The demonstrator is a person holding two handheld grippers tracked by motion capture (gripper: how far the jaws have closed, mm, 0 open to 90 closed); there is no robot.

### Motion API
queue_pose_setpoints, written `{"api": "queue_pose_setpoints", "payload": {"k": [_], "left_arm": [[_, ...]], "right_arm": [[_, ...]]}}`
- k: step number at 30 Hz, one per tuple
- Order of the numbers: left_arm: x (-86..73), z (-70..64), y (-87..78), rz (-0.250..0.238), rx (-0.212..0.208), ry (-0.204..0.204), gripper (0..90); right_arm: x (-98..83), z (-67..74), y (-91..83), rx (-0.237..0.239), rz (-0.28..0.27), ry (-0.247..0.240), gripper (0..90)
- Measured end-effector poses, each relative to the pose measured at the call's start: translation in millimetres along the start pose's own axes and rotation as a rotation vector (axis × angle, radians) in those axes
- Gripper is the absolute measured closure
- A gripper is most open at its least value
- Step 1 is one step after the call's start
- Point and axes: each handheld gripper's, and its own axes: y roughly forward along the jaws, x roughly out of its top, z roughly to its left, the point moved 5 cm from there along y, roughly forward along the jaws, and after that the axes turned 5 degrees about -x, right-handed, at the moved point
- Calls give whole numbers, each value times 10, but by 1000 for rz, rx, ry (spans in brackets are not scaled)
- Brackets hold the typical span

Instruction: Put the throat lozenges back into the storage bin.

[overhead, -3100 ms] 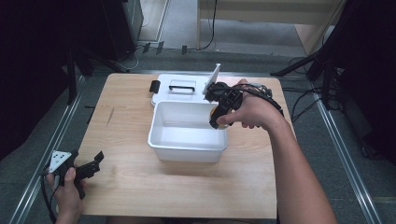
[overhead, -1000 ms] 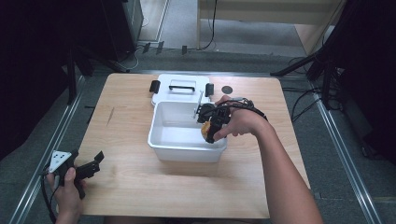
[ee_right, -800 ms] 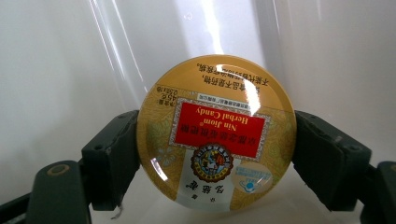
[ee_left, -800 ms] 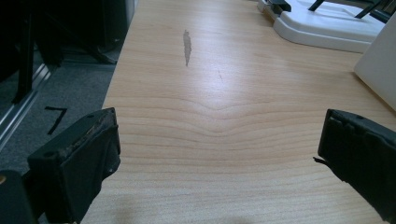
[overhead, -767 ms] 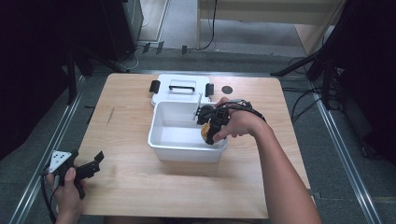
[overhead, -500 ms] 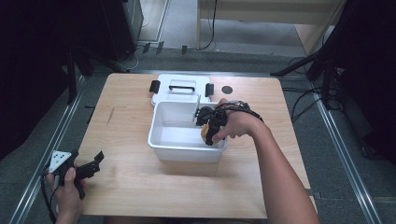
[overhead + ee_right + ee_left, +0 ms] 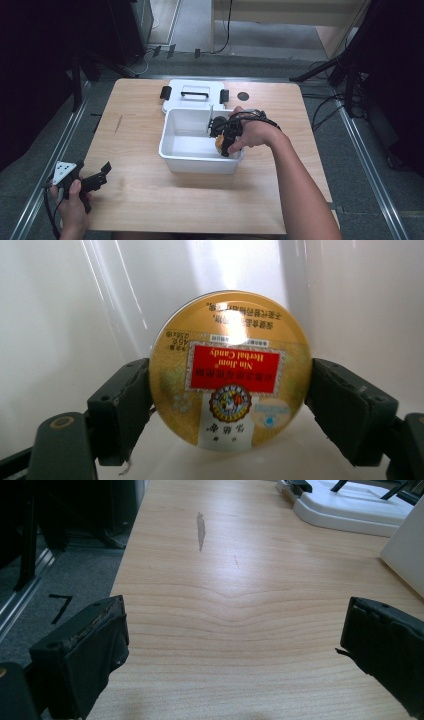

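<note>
Inside the white plastic bin [image 7: 200,150], near its right wall: the right gripper [image 7: 227,405], jaws pinching a round gold herbal-candy tin [image 7: 229,370] by its rim, label upside down, low over the bin floor. Just behind the bin, flat on the wooden table [image 7: 135,190]: the bin's lid [image 7: 192,95]. Well to the bin's left, at the table's near corner: the left gripper [image 7: 235,645], jaws spread wide, idle. Probably the placing step; next, likely lowering to the floor, then easing the jaws apart without rolling the tin.
</note>
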Motion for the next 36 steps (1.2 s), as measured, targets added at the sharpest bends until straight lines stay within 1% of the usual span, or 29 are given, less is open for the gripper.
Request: {"api": "queue_pose_setpoints", "payload": {"k": [3,8,10,12,13,14,15,16,19,21,22,25,26,28,30,31,32,33,34,35,36], "left_arm": [[0,0,0,0,0,0,0],[0,1,0,1,0,0,0],[0,0,0,0,1,-1,0],[0,1,1,0,1,-1,0],[0,0,1,0,1,-1,0],[0,0,1,0,1,-1,0],[0,0,1,0,1,-1,0],[0,0,1,1,1,0,0],[0,0,1,1,1,0,0],[0,0,1,1,1,-1,0],[0,0,1,1,1,-1,0],[0,0,1,1,2,1,0],[0,-1,2,0,2,-1,0],[0,0,1,0,1,0,0],[1,-2,3,-2,2,-3,0],[1,-2,3,-2,3,-3,0],[1,-2,3,-2,3,-3,0],[2,0,3,-2,2,0,0],[1,0,3,-2,2,-1,0],[1,0,3,-2,2,-1,0],[2,-1,3,-2,2,-1,0]], "right_arm": [[-3,-2,-3,4,1,1,170],[-14,-5,-11,-2,-2,2,167],[-14,-15,-18,-8,-10,0,177],[-14,-24,-39,-16,-19,10,200],[-11,-29,-79,-19,-35,23,229],[-11,-29,-79,-19,-35,23,229],[-6,-35,-124,-14,-60,28,242],[-6,-35,-124,-14,-60,28,242],[-13,-46,-212,-7,-85,46,254],[-30,-67,-285,-13,-97,61,257],[-30,-67,-285,-13,-97,61,257],[-67,-91,-412,-10,-116,91,257],[-67,-91,-412,-10,-116,91,257],[-85,-104,-475,-13,-128,99,257],[-105,-114,-537,-16,-140,117,256],[-129,-124,-599,-19,-153,130,254],[-129,-124,-599,-19,-153,130,254],[-156,-139,-659,-22,-170,151,250],[-156,-139,-659,-22,-170,151,250],[-191,-161,-713,-26,-188,176,247],[-212,-174,-738,-26,-197,186,244]]}}
